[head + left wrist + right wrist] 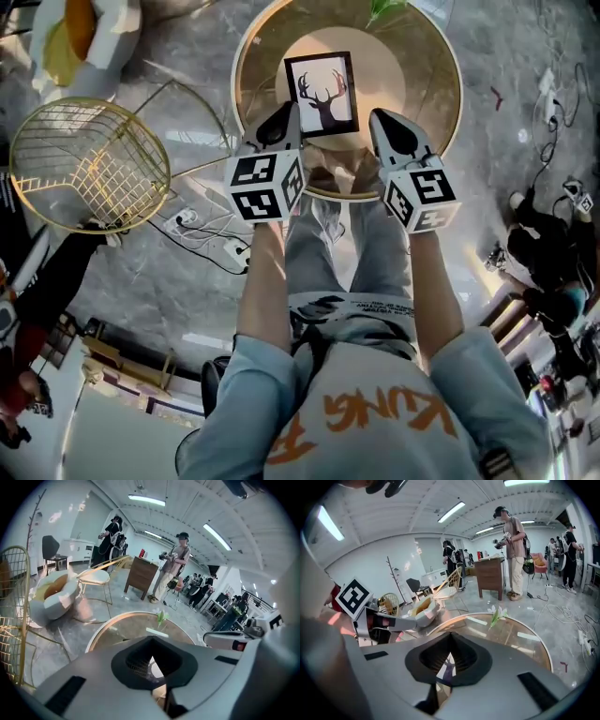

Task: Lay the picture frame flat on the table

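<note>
A black picture frame [322, 94] with a deer-antler print stands on the round glass table [450, 66], its face turned toward me; it looks tilted back. My left gripper [281, 120] is at the frame's lower left corner, jaws together and nothing between them. Just right of the frame, my right gripper [389, 127] also has its jaws together and holds nothing. In the left gripper view only a white sliver of the frame [154, 666] shows past the shut gripper [152, 660]. In the right gripper view the antler print [446, 666] shows beyond the gripper [447, 660].
A green-stemmed flower [384, 9] lies at the table's far edge. A gold wire chair [89, 164] stands to the left, with a power strip and cables [202, 234] on the floor. Several people and a wooden cabinet [140, 576] are farther back.
</note>
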The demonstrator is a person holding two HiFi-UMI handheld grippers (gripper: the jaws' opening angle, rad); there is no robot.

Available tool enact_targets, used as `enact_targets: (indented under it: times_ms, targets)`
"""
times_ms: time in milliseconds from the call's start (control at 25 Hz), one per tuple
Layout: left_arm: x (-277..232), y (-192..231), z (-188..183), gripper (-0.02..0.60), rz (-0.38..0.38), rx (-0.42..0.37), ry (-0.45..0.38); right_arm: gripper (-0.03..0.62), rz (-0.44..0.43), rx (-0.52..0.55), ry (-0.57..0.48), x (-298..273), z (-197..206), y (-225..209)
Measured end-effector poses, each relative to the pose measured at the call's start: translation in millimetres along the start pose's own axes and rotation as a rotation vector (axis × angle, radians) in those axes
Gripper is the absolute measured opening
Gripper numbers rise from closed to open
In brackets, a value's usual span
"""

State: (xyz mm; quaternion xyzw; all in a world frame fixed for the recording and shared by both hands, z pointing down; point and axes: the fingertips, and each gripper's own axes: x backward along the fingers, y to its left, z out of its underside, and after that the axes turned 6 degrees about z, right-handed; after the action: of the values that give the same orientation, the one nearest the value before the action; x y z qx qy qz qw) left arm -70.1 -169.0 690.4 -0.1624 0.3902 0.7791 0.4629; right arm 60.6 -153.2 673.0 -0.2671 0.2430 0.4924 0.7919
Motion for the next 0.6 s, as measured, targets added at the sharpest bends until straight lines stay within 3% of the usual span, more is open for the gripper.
enact_targets:
  times_ms: [120,280,600]
  targets:
    - [25.9,-11.6,-26.5,0.018,-0.016,0.006,-0.055,-0.003,-0.022,0.031,-0.032,18.3,-31.0,21.3]
    - [59.8,-22.1,-67.8,0.018,-0.052,-0.041,-0.135,-0.003,-0.018,0.042,-0.079,36.8,-72.2,39.4]
    - [130.1,-44.8,-134.0,0.02,-0.106,-0.079,-0.311,-0.003,0.033,0.046,-0.196,85.6,-146.6,47.1]
